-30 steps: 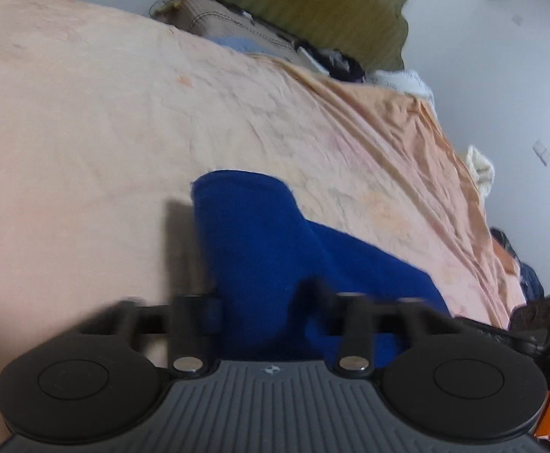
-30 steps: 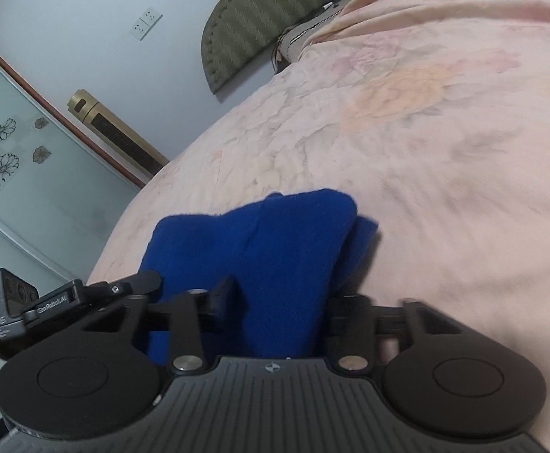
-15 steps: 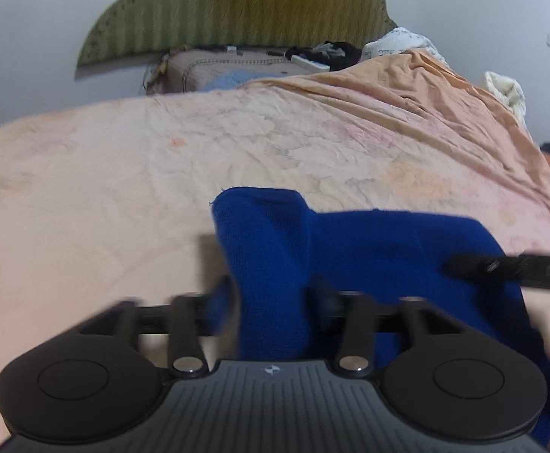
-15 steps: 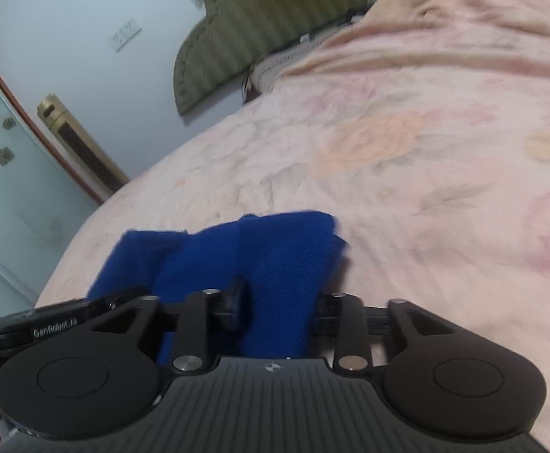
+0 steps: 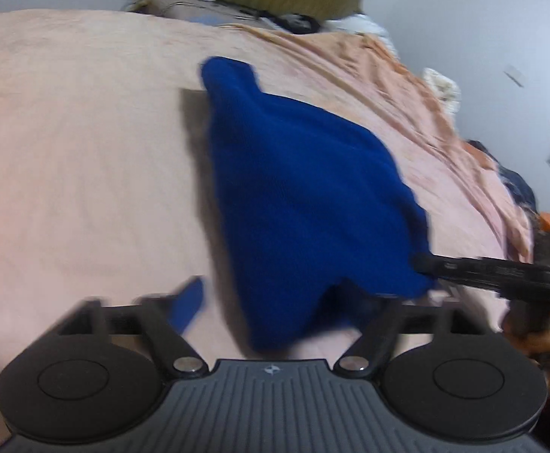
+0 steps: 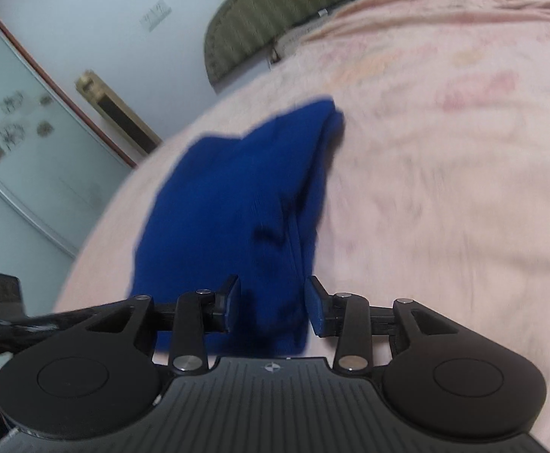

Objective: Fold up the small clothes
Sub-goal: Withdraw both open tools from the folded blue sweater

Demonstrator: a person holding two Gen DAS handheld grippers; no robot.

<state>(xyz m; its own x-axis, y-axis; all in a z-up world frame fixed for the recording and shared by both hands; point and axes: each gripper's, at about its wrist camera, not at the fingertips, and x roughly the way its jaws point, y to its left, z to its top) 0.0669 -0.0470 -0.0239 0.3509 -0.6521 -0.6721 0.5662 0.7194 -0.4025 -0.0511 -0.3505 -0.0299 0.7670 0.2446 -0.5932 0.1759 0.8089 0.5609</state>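
Both closing claws, left (image 5: 280,305) and right (image 6: 271,307), straddle the blue garment (image 5: 297,188).

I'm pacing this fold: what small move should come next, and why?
Probably let the left gripper finish closing on the near edge of the blue knit garment: its jaws are closing, but the left pad stands clear of the cloth, while the right gripper, also closing, already pinches its end.
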